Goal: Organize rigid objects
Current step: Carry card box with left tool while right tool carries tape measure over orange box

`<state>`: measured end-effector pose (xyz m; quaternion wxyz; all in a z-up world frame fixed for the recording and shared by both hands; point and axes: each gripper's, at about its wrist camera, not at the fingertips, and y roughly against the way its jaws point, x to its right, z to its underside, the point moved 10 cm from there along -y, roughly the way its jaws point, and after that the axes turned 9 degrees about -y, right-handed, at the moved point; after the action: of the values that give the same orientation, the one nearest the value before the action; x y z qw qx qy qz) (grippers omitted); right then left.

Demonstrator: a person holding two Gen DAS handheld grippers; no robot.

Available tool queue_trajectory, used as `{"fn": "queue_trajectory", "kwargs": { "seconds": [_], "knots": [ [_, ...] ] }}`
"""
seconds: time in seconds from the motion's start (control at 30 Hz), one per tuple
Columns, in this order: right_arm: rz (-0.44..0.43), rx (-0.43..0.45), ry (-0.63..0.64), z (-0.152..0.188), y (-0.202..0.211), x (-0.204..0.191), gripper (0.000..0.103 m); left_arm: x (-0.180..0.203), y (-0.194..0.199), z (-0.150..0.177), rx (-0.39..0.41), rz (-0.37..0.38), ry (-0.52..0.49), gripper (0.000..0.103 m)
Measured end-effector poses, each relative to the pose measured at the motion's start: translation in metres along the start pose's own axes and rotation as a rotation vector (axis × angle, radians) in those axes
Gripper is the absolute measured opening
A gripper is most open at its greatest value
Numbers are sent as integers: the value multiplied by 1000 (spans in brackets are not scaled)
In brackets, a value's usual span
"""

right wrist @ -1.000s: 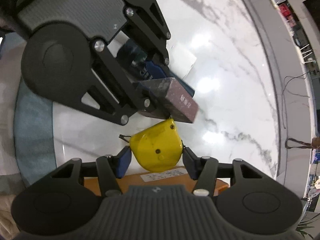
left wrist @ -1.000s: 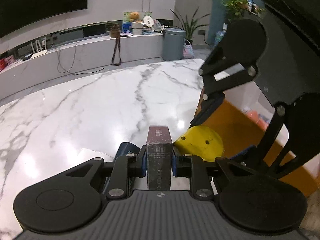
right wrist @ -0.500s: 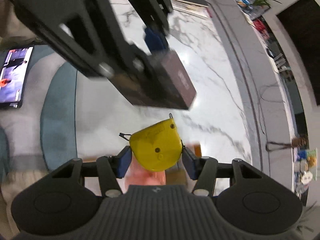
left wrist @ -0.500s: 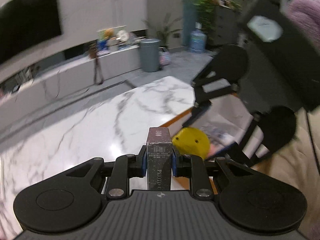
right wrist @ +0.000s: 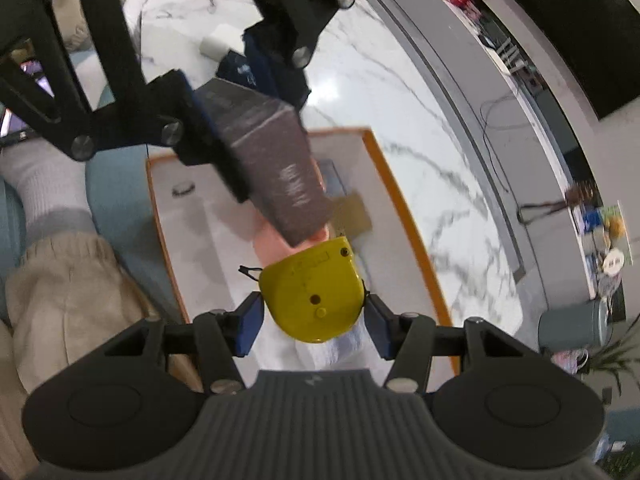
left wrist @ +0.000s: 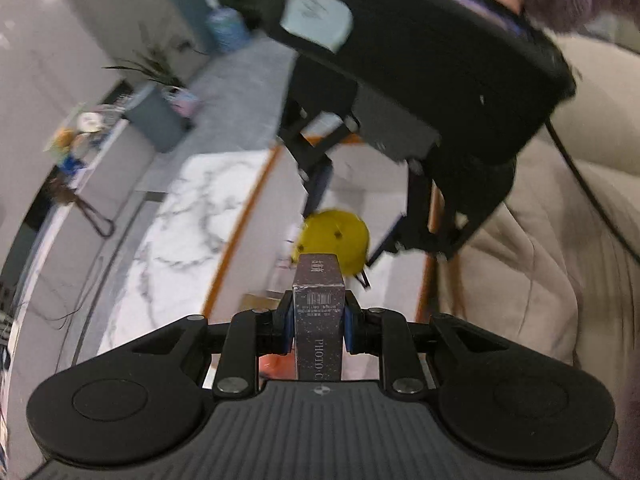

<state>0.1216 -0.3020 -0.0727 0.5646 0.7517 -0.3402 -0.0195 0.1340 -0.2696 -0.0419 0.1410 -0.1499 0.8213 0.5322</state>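
My left gripper (left wrist: 318, 320) is shut on a dark, speckled box (left wrist: 318, 312) that stands upright between its blue pads. In the right wrist view that box (right wrist: 268, 160) hangs tilted above a white tray with an orange rim (right wrist: 400, 200), still in the left gripper (right wrist: 240, 120). My right gripper (right wrist: 314, 316) is shut on a yellow tape measure (right wrist: 314, 296), just below and beside the box. From the left wrist, the tape measure (left wrist: 334, 236) sits right behind the box, over the same tray (left wrist: 240, 220), with the right gripper (left wrist: 352, 220) around it.
The tray holds a pink item (right wrist: 272, 240), a brown card piece (right wrist: 352, 212), a blue box (right wrist: 332, 176) and a small ring (right wrist: 183, 189). It lies on a marble table (right wrist: 380, 80). A person's beige trouser leg (right wrist: 68, 280) is at the left. A grey bin (right wrist: 572, 328) stands far right.
Both grippers have travelled from over the bare marble to above the orange-rimmed tray and risen. The left gripper has rolled. Both grips are unchanged.
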Motion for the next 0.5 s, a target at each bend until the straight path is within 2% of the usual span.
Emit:
{"fn": "queue_trajectory", "kwargs": {
  "seconds": [0.2,0.5],
  "knots": [
    [-21,3,-48,17,-12,6,55,17,-41,8,-91,103,-109,25],
    [-94,5,-65,21,-40,7,54,12,-88,18,-192,255,-132,25]
  ]
}}
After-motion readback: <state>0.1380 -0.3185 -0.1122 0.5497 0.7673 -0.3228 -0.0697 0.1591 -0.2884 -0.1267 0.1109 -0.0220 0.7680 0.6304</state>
